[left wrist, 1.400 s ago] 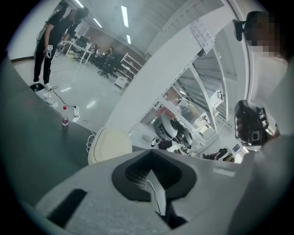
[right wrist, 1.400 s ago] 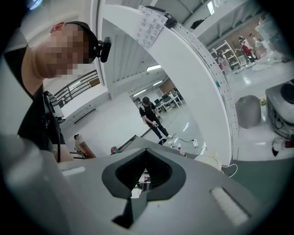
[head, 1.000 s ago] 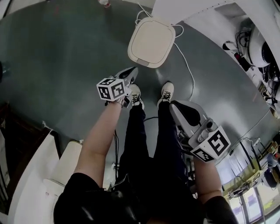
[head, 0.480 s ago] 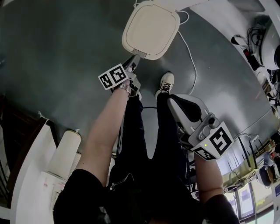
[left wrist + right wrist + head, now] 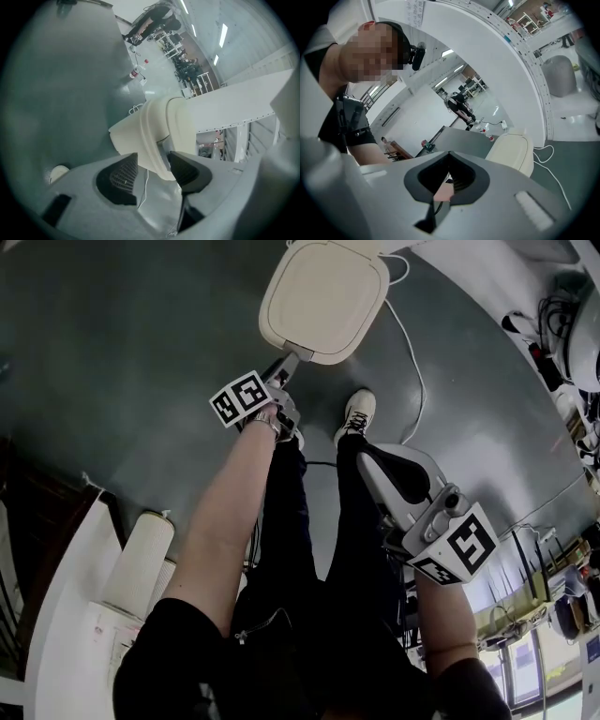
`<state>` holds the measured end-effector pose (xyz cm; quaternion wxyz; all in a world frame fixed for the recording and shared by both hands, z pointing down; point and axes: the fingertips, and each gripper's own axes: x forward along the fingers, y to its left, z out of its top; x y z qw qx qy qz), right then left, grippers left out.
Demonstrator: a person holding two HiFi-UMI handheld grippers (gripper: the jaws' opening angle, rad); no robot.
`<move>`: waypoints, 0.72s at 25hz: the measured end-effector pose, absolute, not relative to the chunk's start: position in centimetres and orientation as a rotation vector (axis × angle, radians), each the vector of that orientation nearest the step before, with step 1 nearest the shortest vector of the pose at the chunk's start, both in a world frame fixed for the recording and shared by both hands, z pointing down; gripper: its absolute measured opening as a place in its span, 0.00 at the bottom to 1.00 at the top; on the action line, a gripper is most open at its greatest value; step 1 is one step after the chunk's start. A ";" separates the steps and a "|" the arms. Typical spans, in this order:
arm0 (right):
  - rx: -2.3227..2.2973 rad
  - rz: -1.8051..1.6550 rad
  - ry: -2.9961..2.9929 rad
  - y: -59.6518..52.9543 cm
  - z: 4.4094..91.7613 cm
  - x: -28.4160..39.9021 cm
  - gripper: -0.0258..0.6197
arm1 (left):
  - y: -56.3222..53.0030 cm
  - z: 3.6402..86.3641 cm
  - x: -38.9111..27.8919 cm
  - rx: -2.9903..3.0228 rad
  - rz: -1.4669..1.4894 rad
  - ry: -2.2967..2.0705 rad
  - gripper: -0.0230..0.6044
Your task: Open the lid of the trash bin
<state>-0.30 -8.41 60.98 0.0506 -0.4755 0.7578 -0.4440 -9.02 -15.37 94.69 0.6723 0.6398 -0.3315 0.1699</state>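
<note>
The cream trash bin stands on the grey floor ahead of the person's feet, its lid down. My left gripper reaches to the bin's near edge. Its jaws are opening, and the lid's rim lies between the black pads without being pressed. My right gripper hangs beside the person's right leg, well short of the bin, jaws shut on nothing. In the right gripper view the bin shows beyond the shut right gripper.
A white cable runs across the floor past the bin's right side. The person's shoes stand just behind the bin. White curved furniture is at the upper right, and a white cylinder at the lower left.
My left gripper has dropped and moved forward to the bin's near edge, rolled, and opened its jaws. The right gripper has sunk slightly beside the leg.
</note>
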 end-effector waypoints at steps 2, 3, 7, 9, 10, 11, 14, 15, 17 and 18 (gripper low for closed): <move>-1.441 -1.350 2.305 -8.6 61.0 -0.4 0.05 | -15.4 95.0 -9.2 1.440 0.394 -0.745 0.40; -1.438 -1.349 2.305 -8.8 61.0 -0.5 0.05 | -15.4 95.1 -9.2 1.444 0.401 -0.745 0.40; -1.430 -1.353 2.305 -8.9 61.1 -0.7 0.05 | -15.5 95.2 -9.2 1.452 0.423 -0.736 0.40; -1.426 -1.355 2.305 -8.9 61.2 -0.9 0.05 | -15.4 95.2 -9.2 1.454 0.433 -0.725 0.40; -1.423 -1.356 2.305 -8.9 61.3 -1.0 0.05 | -15.4 95.2 -9.2 1.459 0.441 -0.718 0.40; -1.420 -1.356 2.305 -8.9 61.3 -1.1 0.05 | -15.4 95.2 -9.1 1.465 0.448 -0.712 0.40; -1.412 -1.358 2.308 -9.1 61.4 -1.3 0.05 | -15.5 95.2 -9.1 1.476 0.458 -0.699 0.40; -1.410 -1.359 2.310 -9.0 61.4 -1.4 0.05 | -15.6 95.2 -9.1 1.480 0.462 -0.696 0.40; -1.409 -1.361 2.311 -9.0 61.5 -1.5 0.05 | -15.5 95.1 -9.1 1.488 0.470 -0.691 0.40; -1.408 -1.363 2.311 -9.0 61.5 -1.5 0.05 | -15.5 95.1 -9.1 1.491 0.472 -0.689 0.40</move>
